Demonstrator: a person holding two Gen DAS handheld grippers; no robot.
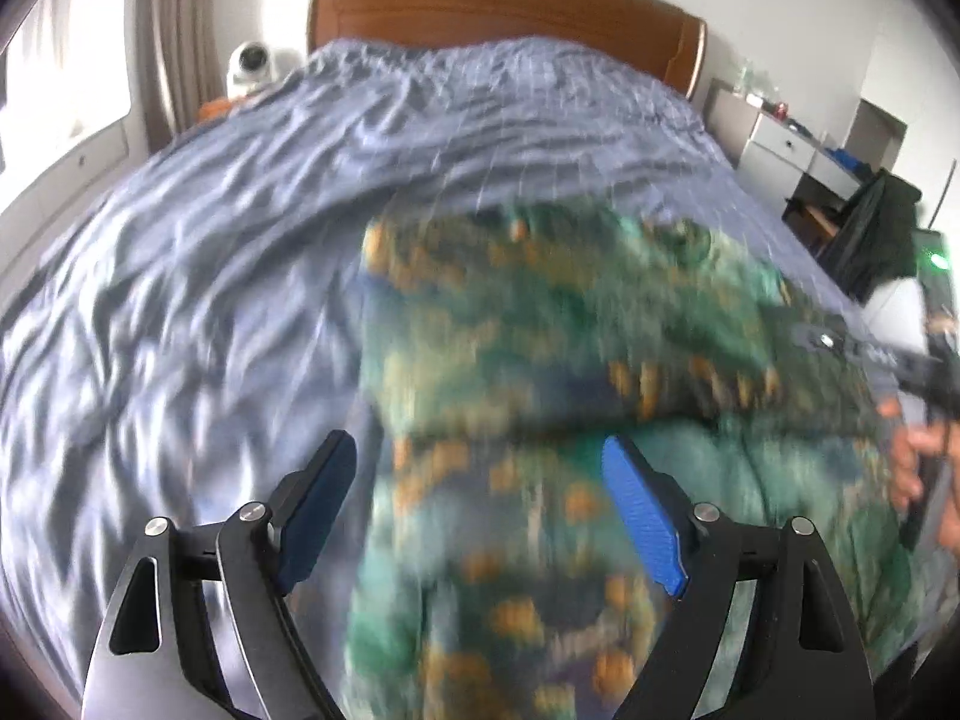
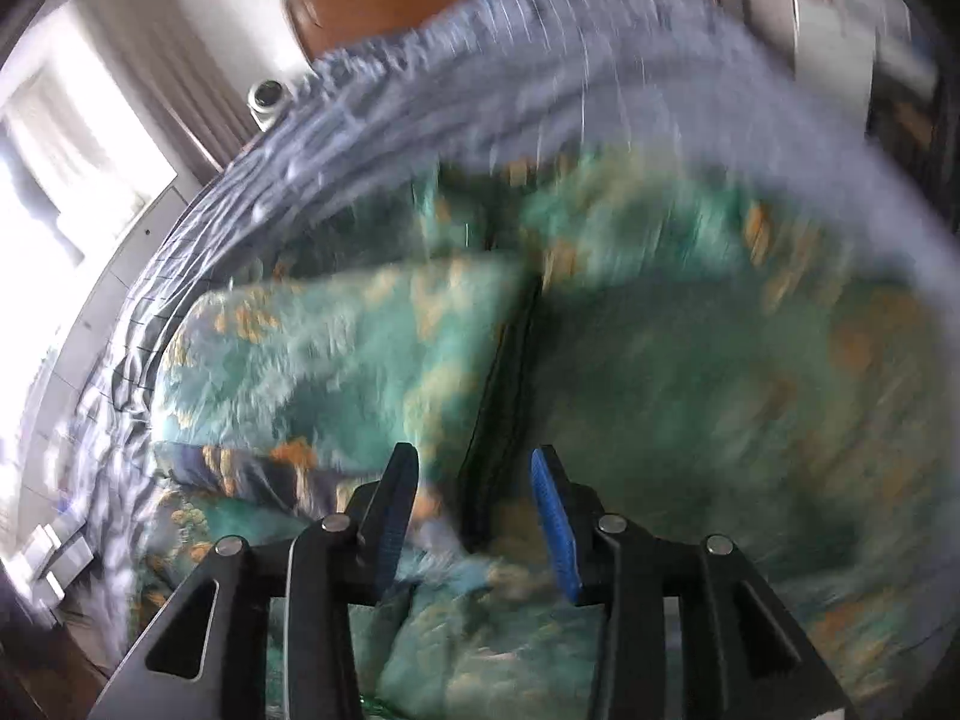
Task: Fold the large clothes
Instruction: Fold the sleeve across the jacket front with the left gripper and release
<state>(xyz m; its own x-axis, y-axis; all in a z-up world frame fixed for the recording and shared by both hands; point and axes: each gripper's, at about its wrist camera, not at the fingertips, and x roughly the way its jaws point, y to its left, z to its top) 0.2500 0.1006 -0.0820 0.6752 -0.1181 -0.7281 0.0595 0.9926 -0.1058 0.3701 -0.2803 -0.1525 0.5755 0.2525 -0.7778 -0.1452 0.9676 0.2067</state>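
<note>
The garment [image 1: 540,324] is soft printed cloth, green with orange, slightly sheeny. The bedsheet [image 1: 210,228] is wrinkled matt grey-blue cloth. The headboard [image 1: 480,6] looks like smooth brown leather with stitched seams.

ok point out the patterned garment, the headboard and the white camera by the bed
patterned garment [image 1: 540,312]: left wrist view, folded upper layer
headboard [image 1: 480,6]: left wrist view, brown panel middle
white camera [image 1: 249,63]: left wrist view, domed head

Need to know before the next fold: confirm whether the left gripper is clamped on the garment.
No: the left gripper stands wide open above the green patterned garment.
</note>
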